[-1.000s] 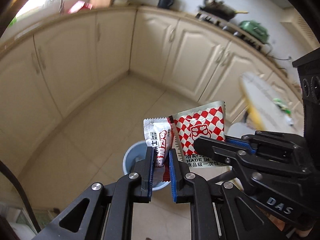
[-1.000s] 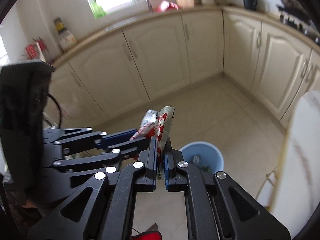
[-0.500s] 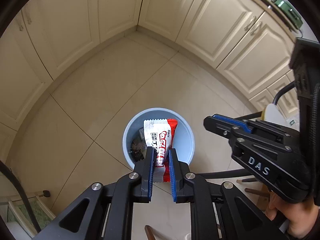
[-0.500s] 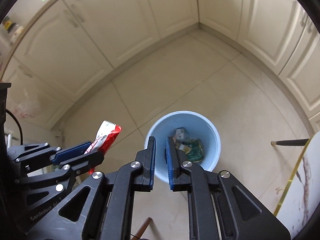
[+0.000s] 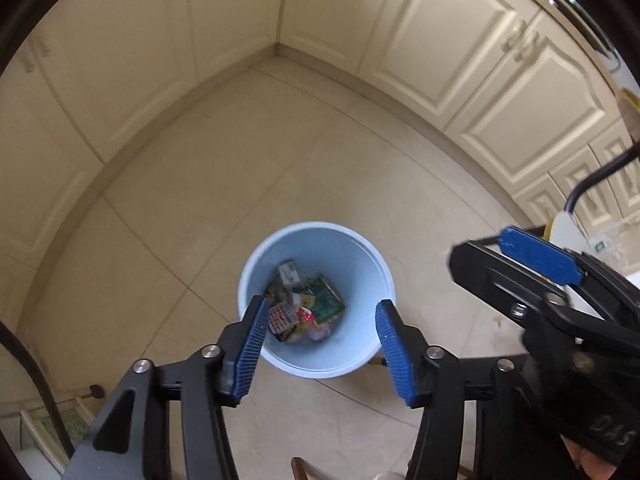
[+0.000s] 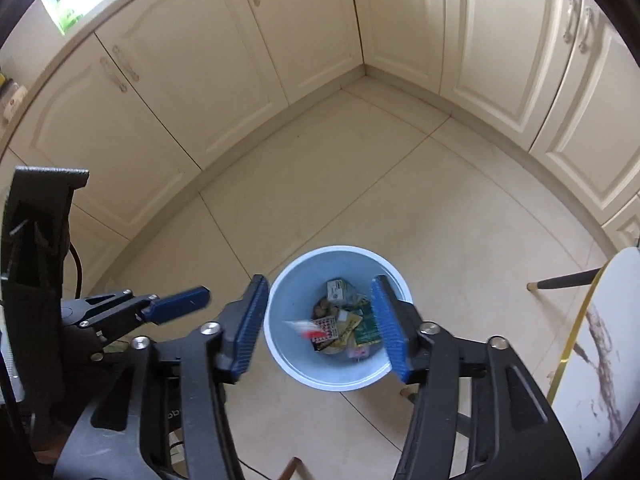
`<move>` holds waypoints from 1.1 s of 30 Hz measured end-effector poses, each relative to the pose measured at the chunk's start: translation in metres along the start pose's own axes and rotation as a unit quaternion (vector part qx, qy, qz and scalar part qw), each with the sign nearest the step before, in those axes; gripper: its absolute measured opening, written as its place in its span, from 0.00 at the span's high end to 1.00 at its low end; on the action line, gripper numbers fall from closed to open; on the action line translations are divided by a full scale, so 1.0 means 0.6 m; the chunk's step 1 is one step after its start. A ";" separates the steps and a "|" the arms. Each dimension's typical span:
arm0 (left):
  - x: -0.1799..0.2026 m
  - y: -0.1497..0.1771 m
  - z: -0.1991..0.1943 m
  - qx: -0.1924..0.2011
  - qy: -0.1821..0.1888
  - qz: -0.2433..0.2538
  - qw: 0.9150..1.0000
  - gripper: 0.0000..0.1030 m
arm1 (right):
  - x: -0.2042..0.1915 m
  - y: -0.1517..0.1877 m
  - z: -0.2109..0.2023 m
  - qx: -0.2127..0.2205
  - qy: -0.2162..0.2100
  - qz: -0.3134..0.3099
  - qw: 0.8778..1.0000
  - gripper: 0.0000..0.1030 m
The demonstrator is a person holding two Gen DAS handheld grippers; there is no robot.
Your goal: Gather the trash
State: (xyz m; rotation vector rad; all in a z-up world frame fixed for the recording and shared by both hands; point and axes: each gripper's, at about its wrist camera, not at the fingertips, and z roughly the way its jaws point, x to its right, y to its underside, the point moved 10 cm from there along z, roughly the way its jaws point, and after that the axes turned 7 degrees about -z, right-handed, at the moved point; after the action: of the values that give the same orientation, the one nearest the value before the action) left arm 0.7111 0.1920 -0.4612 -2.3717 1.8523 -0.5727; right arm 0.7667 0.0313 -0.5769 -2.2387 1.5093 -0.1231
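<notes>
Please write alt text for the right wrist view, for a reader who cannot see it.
The right gripper, jaws open and empty, hangs over a blue bin with wrappers inside, on a tiled kitchen floor. The left gripper is at the left.

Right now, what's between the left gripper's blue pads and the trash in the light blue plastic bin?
Nothing: the left gripper stands open, only air above the bin, per the left wrist view.
</notes>
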 end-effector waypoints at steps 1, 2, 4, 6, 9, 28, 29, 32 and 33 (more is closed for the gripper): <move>-0.010 0.000 -0.010 0.005 -0.004 -0.008 1.000 0.49 | -0.005 -0.004 -0.009 0.006 -0.010 0.002 1.000 0.45; -0.020 0.000 -0.024 0.010 -0.010 -0.017 1.000 0.48 | -0.009 -0.005 -0.015 0.008 -0.014 0.002 1.000 0.45; -0.023 0.000 -0.046 0.027 -0.029 -0.036 0.999 0.47 | -0.020 -0.009 -0.030 0.013 -0.025 0.002 1.000 0.44; -0.037 0.002 -0.077 0.049 -0.053 -0.049 0.996 0.45 | -0.036 -0.010 -0.048 0.020 -0.037 -0.001 0.999 0.41; -0.064 0.011 -0.142 0.087 -0.077 -0.064 0.991 0.43 | -0.063 -0.011 -0.081 0.033 -0.045 -0.013 0.998 0.36; 0.163 0.250 -0.619 0.398 -0.024 -0.013 0.917 0.05 | -0.191 0.058 -0.662 0.294 0.026 -0.108 0.949 0.00; 0.181 0.271 -0.635 0.411 -0.020 -0.005 0.911 0.04 | -0.190 0.067 -0.693 0.305 0.034 -0.108 0.946 0.00; 0.224 0.334 -0.694 0.448 -0.002 0.017 0.894 0.03 | -0.186 0.106 -0.794 0.347 0.069 -0.105 0.929 0.00; 0.224 0.368 -0.701 0.455 0.003 0.022 0.890 0.02 | -0.185 0.122 -0.830 0.360 0.088 -0.104 0.923 0.00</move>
State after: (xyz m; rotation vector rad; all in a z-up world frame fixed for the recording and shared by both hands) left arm 0.3932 0.0747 -0.1020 -1.6701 1.1942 -1.1270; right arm 0.5051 -0.0425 -0.1387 -1.7900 1.0480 -0.8224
